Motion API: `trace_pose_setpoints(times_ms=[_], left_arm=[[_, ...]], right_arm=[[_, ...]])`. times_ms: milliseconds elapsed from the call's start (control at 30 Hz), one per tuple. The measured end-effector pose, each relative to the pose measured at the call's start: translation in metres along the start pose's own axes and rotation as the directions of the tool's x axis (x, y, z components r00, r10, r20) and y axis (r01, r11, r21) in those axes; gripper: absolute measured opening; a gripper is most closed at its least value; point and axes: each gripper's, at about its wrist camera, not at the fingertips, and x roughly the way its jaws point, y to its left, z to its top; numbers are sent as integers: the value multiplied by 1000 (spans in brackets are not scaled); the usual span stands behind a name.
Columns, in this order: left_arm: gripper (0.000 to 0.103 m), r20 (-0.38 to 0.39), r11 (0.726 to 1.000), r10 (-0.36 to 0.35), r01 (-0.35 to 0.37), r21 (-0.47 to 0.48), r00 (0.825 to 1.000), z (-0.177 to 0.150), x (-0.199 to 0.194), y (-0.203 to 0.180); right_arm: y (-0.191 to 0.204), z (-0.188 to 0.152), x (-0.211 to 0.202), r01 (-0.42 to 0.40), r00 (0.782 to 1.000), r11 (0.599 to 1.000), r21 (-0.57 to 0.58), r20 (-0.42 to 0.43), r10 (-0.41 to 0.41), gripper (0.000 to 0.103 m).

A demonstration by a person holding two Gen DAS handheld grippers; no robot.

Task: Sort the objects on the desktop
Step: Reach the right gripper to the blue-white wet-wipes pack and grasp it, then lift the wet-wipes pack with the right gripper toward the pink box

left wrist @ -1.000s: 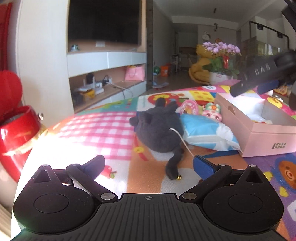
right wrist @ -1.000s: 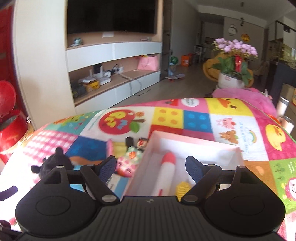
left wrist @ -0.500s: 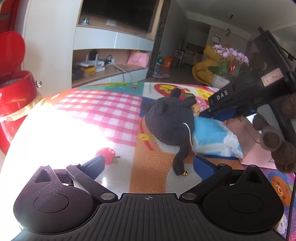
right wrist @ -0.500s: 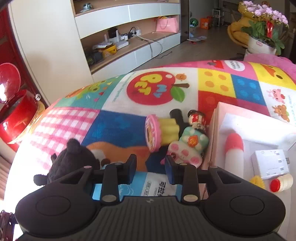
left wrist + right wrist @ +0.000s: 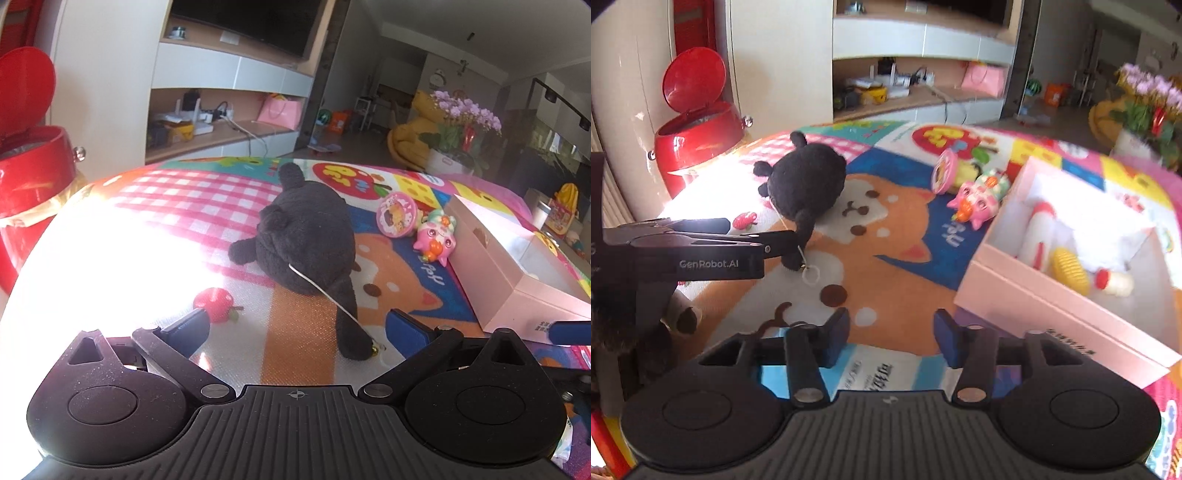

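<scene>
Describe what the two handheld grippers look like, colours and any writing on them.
Both grippers are matte black plastic, each with a ribbed base plate, two round discs, silver pivot screws and angular linkage arms ending in blue finger pads. The left gripper shows a small crosshair mark on its base. In the right gripper view, the left one's side reads "GenRobot.AI" in white.

A red bin [image 5: 33, 177] with its lid raised is seen at nine o'clock in the left wrist view and at ten o'clock in the right wrist view. White wall shelving [image 5: 229, 107] is placed at twelve o'clock, with a pink bag [image 5: 279, 110] and cabled devices set on its lower shelf. A dark screen [image 5: 243, 22] is mounted above it. Purple flowers in a white pot [image 5: 461, 125] are found at two o'clock, with a yellow plush figure [image 5: 413, 133] beside them. A wall clock [image 5: 438, 77] is hung beyond.
</scene>
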Motion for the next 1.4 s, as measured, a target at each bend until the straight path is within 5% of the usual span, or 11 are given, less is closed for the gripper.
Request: trace_pose_setpoints(times_ms=[33, 133, 433, 633, 767, 967, 1200, 1300, 1400], left_arm=[[103, -2, 1000, 1, -1, 1, 1000, -1, 2, 1], [103, -4, 1000, 12, -12, 10, 1000, -1, 2, -1], [103, -34, 998, 21, -19, 59, 999, 4, 7, -7], [103, 39, 973, 154, -158, 169, 987, 22, 20, -24], [103, 25, 982, 79, -82, 168, 997, 27, 10, -35], [103, -22, 940, 40, -30, 341, 999, -7, 0, -77], [103, -97, 922, -68, 99, 374, 993, -35, -7, -102], [103, -137, 882, -151, 196, 428, 979, -49, -11, -115], [103, -110, 844, -141, 177, 507, 984, -59, -15, -127]], right_arm=[[-3, -6, -11, 7, 999, 1000, 8, 37, -7, 79], [-9, -21, -29, -33, 998, 998, 48, 58, 30, 98], [-19, -60, -38, -30, 999, 999, 33, 40, 29, 103], [-47, -79, -29, 76, 997, 992, 101, 25, -79, 103], [-75, -86, -14, 236, 970, 944, 232, -6, -242, 103], [-102, -93, -16, 177, 982, 905, 388, -1, -191, 103], [-107, -95, -19, 190, 977, 882, 431, 7, -213, 103], [-118, -99, -23, 181, 976, 850, 495, 19, -219, 103], [-123, -101, -23, 187, 973, 832, 523, 21, -232, 103]])
